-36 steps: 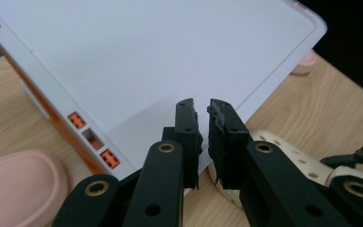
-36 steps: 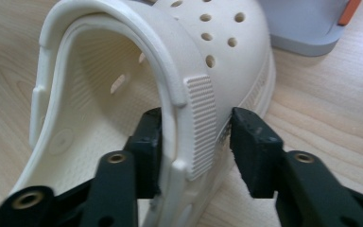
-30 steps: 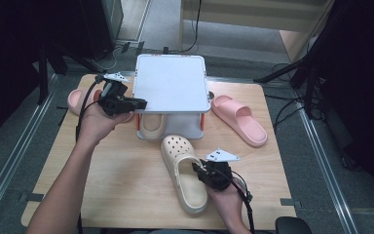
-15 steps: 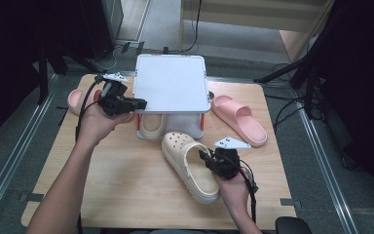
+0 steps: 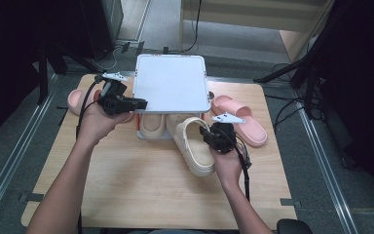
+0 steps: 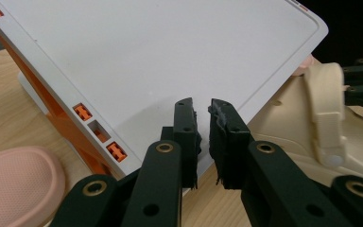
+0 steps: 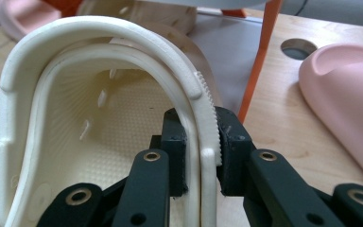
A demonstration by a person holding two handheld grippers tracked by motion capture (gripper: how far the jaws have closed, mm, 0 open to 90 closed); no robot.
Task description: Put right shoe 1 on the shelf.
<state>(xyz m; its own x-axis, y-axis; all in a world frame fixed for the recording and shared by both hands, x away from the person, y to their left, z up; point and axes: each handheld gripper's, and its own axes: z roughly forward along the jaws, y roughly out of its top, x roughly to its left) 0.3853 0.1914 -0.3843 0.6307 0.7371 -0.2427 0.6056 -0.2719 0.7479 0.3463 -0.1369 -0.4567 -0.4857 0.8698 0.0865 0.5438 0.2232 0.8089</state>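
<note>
A cream clog (image 5: 195, 146) lies on the wooden table (image 5: 126, 185) just in front of the white shoe rack (image 5: 171, 83), toe pointed under the rack's front edge, heel toward the person. The right gripper (image 5: 214, 138) has the clog by the rim and heel strap on its right side: in the right gripper view one jaw sits inside the shoe and the other outside, both pads pressed against the ribbed strap (image 7: 203, 118); those jaws have just been closing on it.

Under the rack's flat white top, on its lower shelf, a second cream clog (image 5: 152, 125) already sits on the left half, with the held clog's toe reaching into the space beside it.

The left gripper (image 5: 139, 103) is at the rack's left front corner. In the left gripper view its jaws stand nearly together over the edge of the white top panel (image 6: 170, 61), a narrow gap between the pads; whether they pinch the panel cannot be told.

A pink slide (image 5: 241, 124) lies right of the rack, close beside the right gripper. Another pink slide (image 5: 78, 100) lies left of the rack, partly hidden behind the left hand (image 5: 97, 124).
</note>
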